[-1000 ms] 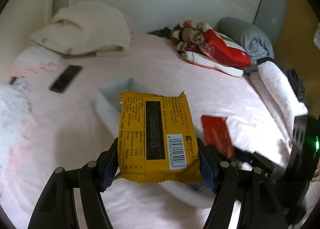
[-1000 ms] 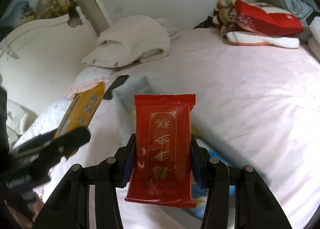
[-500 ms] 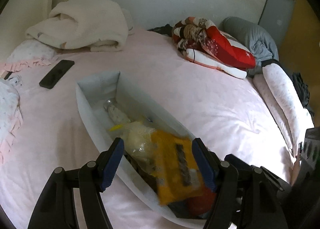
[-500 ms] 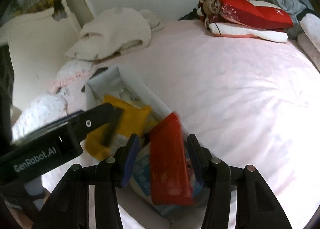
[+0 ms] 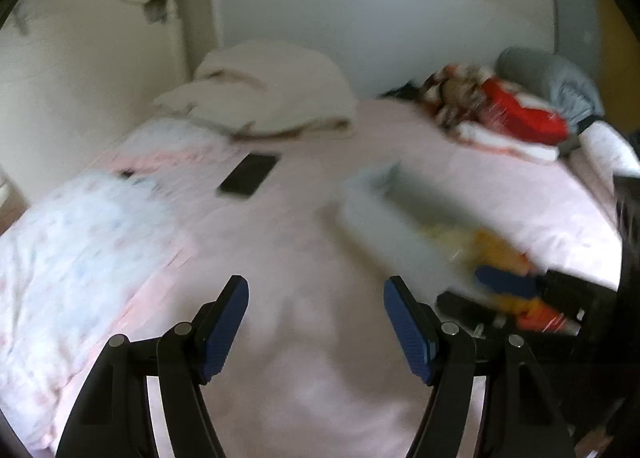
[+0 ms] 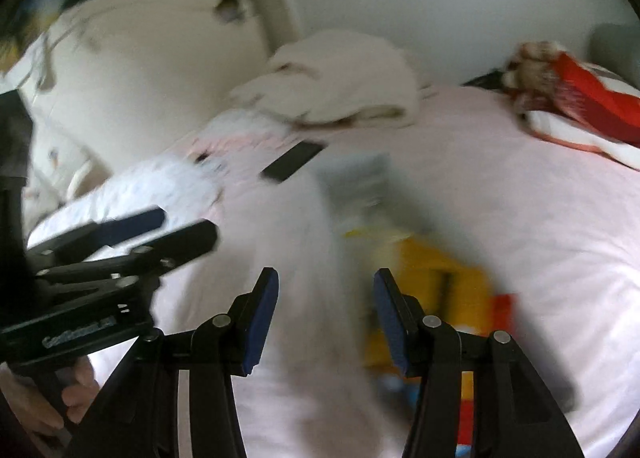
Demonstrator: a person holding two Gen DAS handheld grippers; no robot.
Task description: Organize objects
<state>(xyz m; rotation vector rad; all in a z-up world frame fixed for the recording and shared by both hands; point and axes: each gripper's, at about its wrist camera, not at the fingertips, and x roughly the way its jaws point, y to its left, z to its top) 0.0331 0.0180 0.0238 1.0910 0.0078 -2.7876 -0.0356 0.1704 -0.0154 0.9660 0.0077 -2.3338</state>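
Since 1 second ago, when each gripper clamped a snack packet, both have let go: the left gripper (image 5: 316,322) and right gripper (image 6: 326,316) now stand with jaws apart and bare over the pink bed (image 5: 304,378). That suggests this drop is done. Crinkly foil, the yellow packet (image 6: 436,270) and red packet (image 6: 504,308) lie in the long grey bin (image 5: 384,225) mid-bed; the flat black phone (image 5: 249,174) rests nearer the head edge.

Soft, even indoor light, without glare or hard shadows. Both fisheye views are heavily motion-blurred: the bin (image 5: 384,225), phone (image 5: 249,174) and blankets (image 6: 344,77) smear. Only the gripper fingers (image 5: 224,322) stay sharp. Edges bend and darken into a black rim.
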